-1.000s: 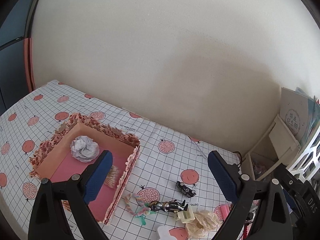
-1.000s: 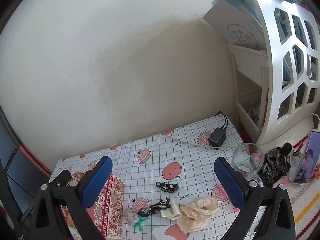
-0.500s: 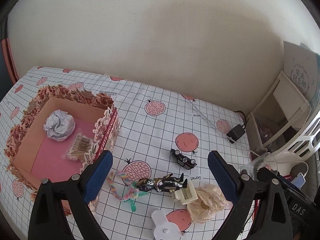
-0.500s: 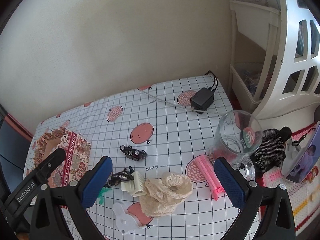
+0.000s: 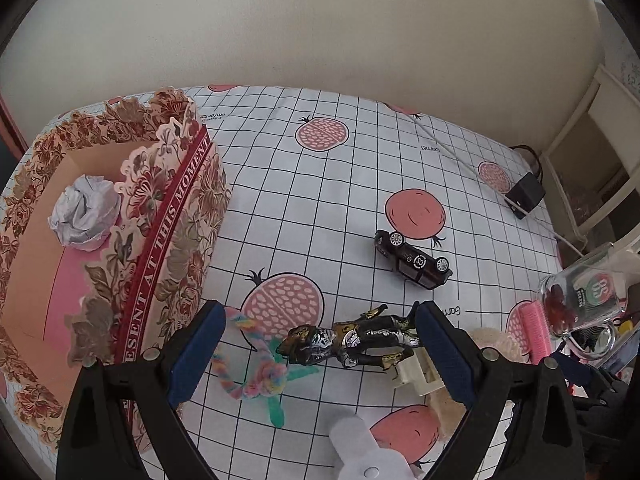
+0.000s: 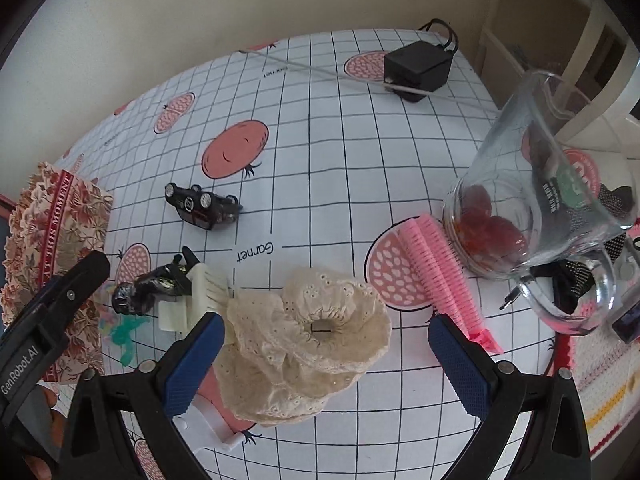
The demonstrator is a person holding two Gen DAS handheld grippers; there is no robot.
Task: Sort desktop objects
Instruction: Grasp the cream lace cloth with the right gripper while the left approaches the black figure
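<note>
Lining up on the figurine and scrunchie

Our left tool [image 5: 316,344] gapes empty around the figurine [image 5: 352,342] on the desk [image 5: 320,200]; right tool [image 6: 326,354], wide too, frames the scrunchie [image 6: 316,336], probably untouched. We should close squarely.

Plain cream wall [image 5: 320,32], gridded fruit-print tablecloth [image 6: 340,140], white shelf unit [image 5: 600,128]

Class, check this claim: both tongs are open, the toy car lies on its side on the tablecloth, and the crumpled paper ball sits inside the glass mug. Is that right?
Not quite. The crumpled paper ball sits inside the floral box, as the left wrist view shows; the glass mug holds something reddish. The rest stands: the left tongs and right tongs are open, and the toy car lies on its side on the tablecloth.
</note>
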